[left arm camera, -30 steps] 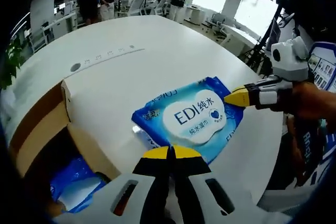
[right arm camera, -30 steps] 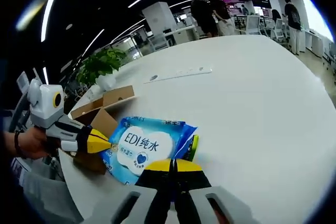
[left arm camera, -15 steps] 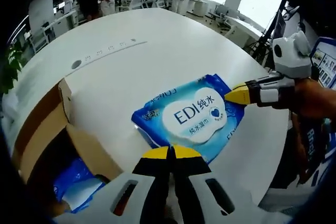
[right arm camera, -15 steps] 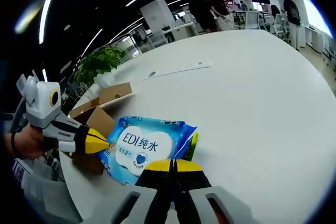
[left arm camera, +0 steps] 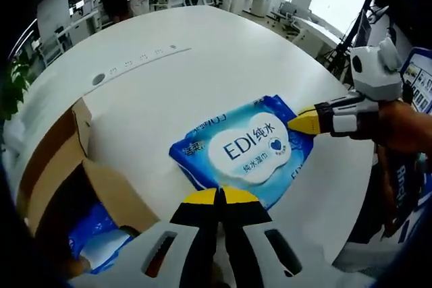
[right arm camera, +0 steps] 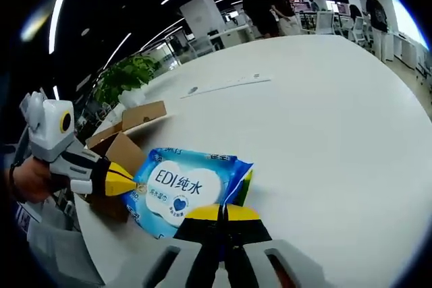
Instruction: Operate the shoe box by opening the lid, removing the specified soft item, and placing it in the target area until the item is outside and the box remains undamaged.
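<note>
A blue wet-wipes pack (left arm camera: 246,150) with a white label lies flat on the white table (left arm camera: 202,65), outside the box. In the left gripper view my left gripper (left arm camera: 217,197) is shut, its yellow tips at the pack's near edge. My right gripper (left arm camera: 302,123) enters from the right, shut, with its tip touching the pack's far corner. The right gripper view has the same pack (right arm camera: 182,187), my right gripper (right arm camera: 219,212) shut at its near edge, and my left gripper (right arm camera: 127,181) at its left edge. The open cardboard shoe box (left arm camera: 64,166) stands to the left.
Another blue pack (left arm camera: 101,234) lies inside the box. A long power strip (left arm camera: 138,69) sits farther back on the table. The table edge (left arm camera: 337,187) runs close behind the right gripper. A green plant (right arm camera: 128,75), desks and several people stand beyond the table.
Both views have shifted slightly with the hands. The pack stays flat on the table, and both grippers stay shut at its edges.
</note>
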`<action>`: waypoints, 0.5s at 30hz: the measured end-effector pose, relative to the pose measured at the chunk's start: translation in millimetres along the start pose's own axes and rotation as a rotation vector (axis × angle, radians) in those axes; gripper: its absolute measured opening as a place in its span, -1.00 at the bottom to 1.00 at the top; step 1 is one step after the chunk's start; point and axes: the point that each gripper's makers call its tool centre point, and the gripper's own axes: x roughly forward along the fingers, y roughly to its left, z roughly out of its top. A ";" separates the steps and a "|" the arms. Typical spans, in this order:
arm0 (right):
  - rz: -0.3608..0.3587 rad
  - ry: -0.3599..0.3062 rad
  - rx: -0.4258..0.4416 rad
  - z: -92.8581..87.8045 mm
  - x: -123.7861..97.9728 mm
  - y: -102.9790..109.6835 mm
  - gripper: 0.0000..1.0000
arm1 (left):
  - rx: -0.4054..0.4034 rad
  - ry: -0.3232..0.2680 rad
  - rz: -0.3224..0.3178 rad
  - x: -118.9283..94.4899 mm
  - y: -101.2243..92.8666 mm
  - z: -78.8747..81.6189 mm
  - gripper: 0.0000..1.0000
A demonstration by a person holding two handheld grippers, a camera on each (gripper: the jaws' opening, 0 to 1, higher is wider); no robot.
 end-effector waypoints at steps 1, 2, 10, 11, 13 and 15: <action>-0.001 -0.001 -0.002 0.3 0.5 0.0 -1.00 | 0.000 0.000 0.001 0.1 0.0 0.0 -1.00; -0.002 -0.001 -0.004 0.5 1.1 0.1 -1.00 | 0.006 0.005 0.005 0.7 -0.1 -0.7 -1.00; -0.012 0.002 -0.001 -0.8 2.6 -1.5 -1.00 | 0.051 0.027 0.026 2.6 -0.5 -3.7 -1.00; -0.013 0.002 0.002 -1.0 2.7 -1.7 -1.00 | 0.047 0.029 0.026 2.6 -0.1 -3.9 -1.00; -0.019 0.005 0.007 -1.6 3.2 -2.9 -1.00 | 0.042 0.032 0.023 2.6 -0.2 -4.2 -1.00; -0.024 0.007 0.009 -2.2 3.5 -3.5 -1.00 | 0.052 0.035 0.018 2.4 -0.4 -4.5 -1.00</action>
